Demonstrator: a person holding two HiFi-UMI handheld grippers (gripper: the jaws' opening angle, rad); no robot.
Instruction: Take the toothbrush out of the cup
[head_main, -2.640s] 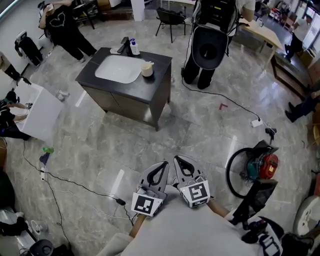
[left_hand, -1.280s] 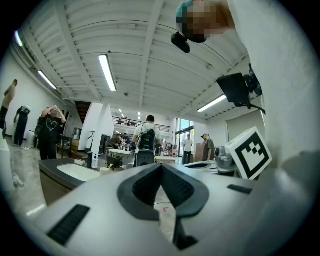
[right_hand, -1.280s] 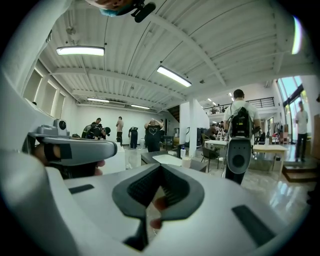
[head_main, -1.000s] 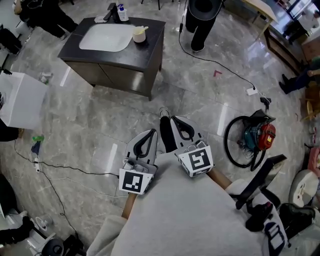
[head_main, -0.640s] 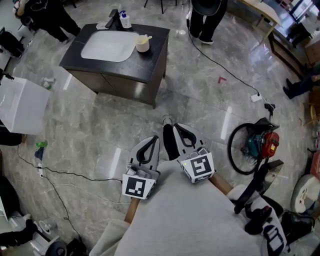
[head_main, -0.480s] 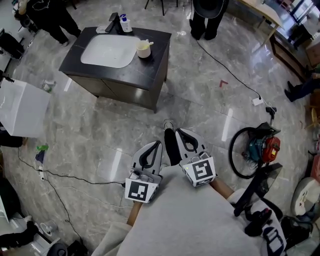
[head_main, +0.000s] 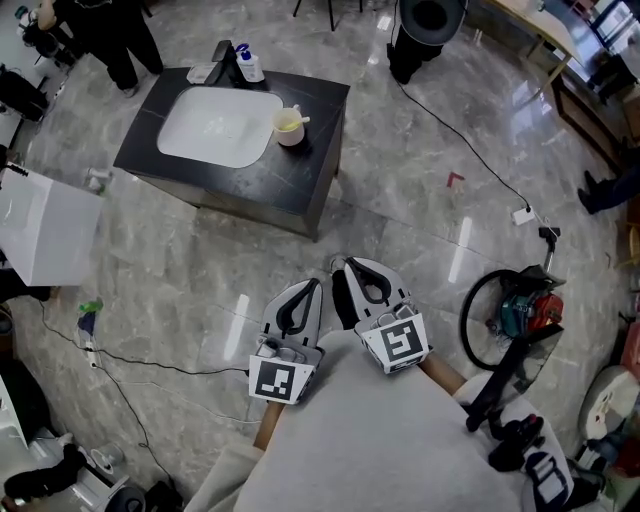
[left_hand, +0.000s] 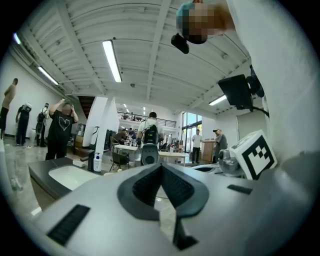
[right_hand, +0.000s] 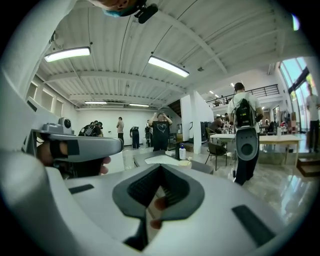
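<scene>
I see the toothbrush (head_main: 300, 121) only as a short pale stick leaning over the right rim of the cream cup (head_main: 289, 129); it is too small to make out bristles. The cup stands on the dark vanity top (head_main: 240, 183), just right of the white basin (head_main: 220, 126). My left gripper (head_main: 316, 285) and right gripper (head_main: 349, 263) are both clenched on nothing, well apart from the cup.
</scene>
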